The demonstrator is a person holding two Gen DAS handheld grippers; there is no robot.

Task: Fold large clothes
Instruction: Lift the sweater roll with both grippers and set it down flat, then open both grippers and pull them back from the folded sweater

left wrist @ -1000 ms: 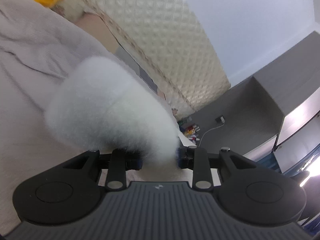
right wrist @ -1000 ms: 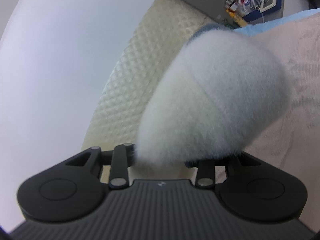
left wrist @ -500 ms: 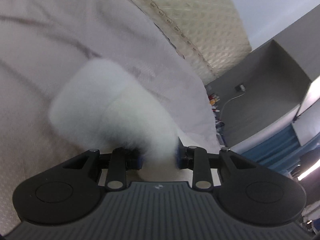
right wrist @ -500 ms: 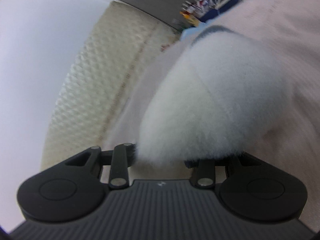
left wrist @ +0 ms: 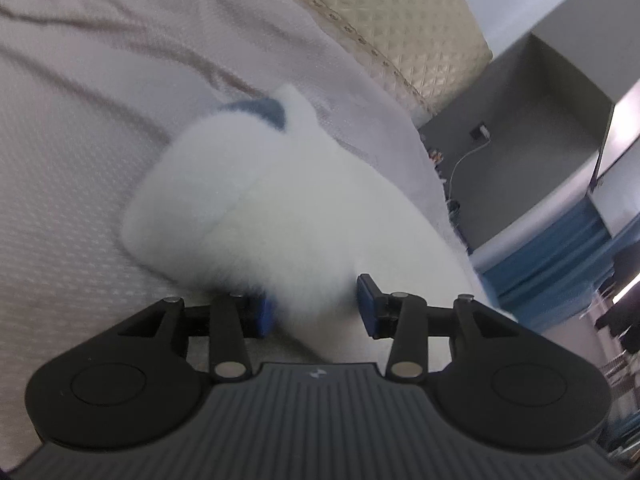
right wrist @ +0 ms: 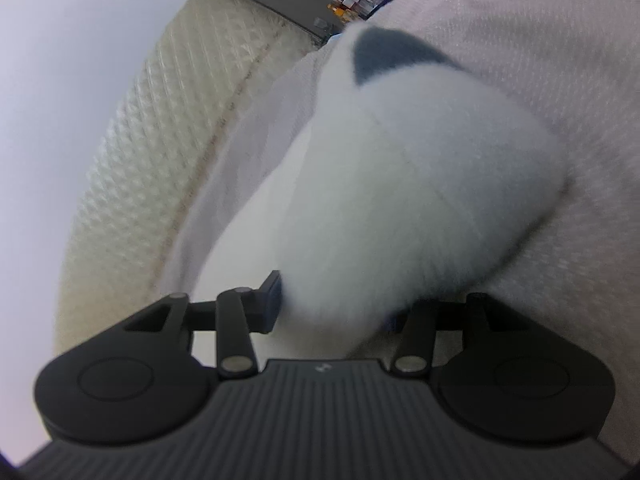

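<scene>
- White fluffy garment (left wrist: 280,216) lies bunched on the pinkish bedsheet (left wrist: 72,168), with a fold of it between each gripper's fingers.
- Left wrist view: left gripper (left wrist: 316,308) jaws are opening. Right blue pad (left wrist: 366,300) now stands clear of the fleece with a visible gap; left pad is half buried in the pile, contact unclear. A second ago both pads were pinched tight on the fold.
- Right wrist view: right gripper (right wrist: 336,300) jaws also opening. Left pad (right wrist: 273,294) sits right at the fleece edge; right pad is hidden under the pile. Fabric is still between the fingers, but the squeeze seen earlier has gone, and the fingers sit wider than a second ago.
- Garment was hanging in the air against the headboard and wall a second ago; now its far end rests on the sheet in both views, spread wider and flatter.
- A blue-grey patch (left wrist: 260,110) of the garment is now exposed at the far end in the left view; same kind of dark patch (right wrist: 384,54) in the right view. It was barely visible before.
- Both cameras sit lower than before: the sheet fills most of the left view, and the quilted cream headboard (left wrist: 400,12) is pushed to the top edge.
- Grey cabinet (left wrist: 532,120) and cable still at right of the left view, shifted up.
- Motion blur on the fleece in both views.
</scene>
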